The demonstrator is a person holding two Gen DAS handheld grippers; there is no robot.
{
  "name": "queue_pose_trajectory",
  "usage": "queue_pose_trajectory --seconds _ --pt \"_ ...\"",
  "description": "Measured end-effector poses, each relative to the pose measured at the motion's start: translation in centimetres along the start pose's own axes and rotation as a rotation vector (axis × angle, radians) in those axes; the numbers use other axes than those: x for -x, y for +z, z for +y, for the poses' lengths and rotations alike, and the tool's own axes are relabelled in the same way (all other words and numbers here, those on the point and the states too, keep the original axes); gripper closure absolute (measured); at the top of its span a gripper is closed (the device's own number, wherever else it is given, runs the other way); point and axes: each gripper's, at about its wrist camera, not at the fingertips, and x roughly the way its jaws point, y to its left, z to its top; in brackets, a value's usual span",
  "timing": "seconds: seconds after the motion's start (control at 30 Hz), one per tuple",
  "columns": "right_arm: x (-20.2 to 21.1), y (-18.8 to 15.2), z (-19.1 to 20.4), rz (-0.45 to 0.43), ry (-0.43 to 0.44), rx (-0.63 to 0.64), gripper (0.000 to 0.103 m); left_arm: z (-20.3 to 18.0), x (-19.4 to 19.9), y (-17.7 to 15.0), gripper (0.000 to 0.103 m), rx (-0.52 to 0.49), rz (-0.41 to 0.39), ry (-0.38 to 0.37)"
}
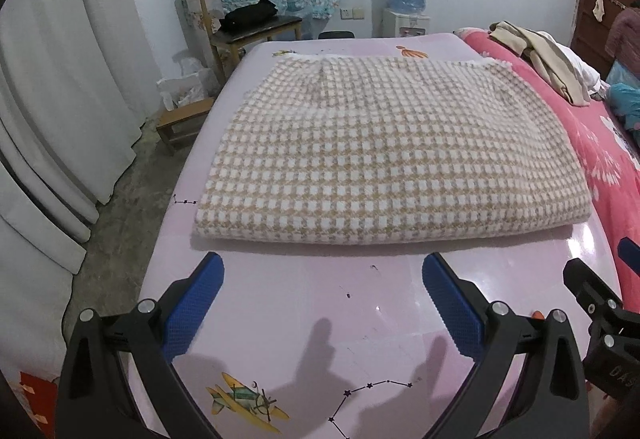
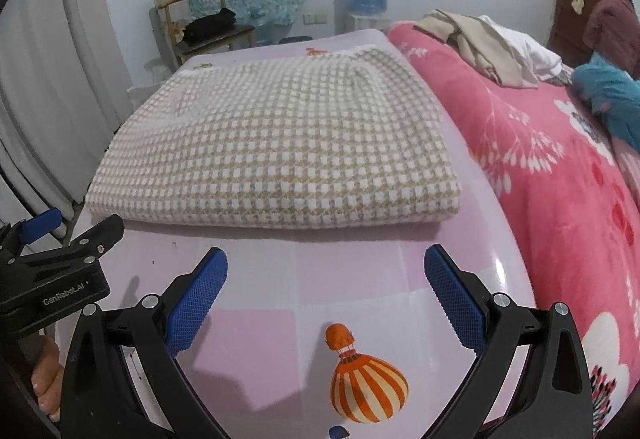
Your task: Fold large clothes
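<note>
A beige and white checked garment (image 1: 384, 155) lies folded into a thick rectangle on the pink table (image 1: 304, 303), its near fold facing me. The same garment (image 2: 280, 143) fills the middle of the right wrist view. My left gripper (image 1: 322, 295) hovers just short of that near fold, open, with nothing between its blue pads. My right gripper (image 2: 326, 291) stands open too, a little back from the fold, empty. The right gripper (image 1: 600, 303) shows at the right edge of the left wrist view, and the left gripper (image 2: 60, 251) at the left edge of the right wrist view.
A pink flowered blanket (image 2: 560, 175) covers the bed to the right, with a beige garment (image 2: 480, 43) and white cloth heaped on it. Behind the table stand a wooden chair (image 1: 248, 23) holding black cloth, a small stool (image 1: 180, 123) and a water dispenser (image 1: 408, 3). White curtains (image 1: 48, 99) hang left.
</note>
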Motion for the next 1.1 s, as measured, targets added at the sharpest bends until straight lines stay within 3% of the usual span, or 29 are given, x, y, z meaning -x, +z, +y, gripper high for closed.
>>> queue_pose_trajectory --seconds 1.1 --pt "-0.1 0.0 -0.1 0.016 -0.021 0.006 0.008 -0.1 -1.1 -0.3 0.005 0.008 0.062 -0.055"
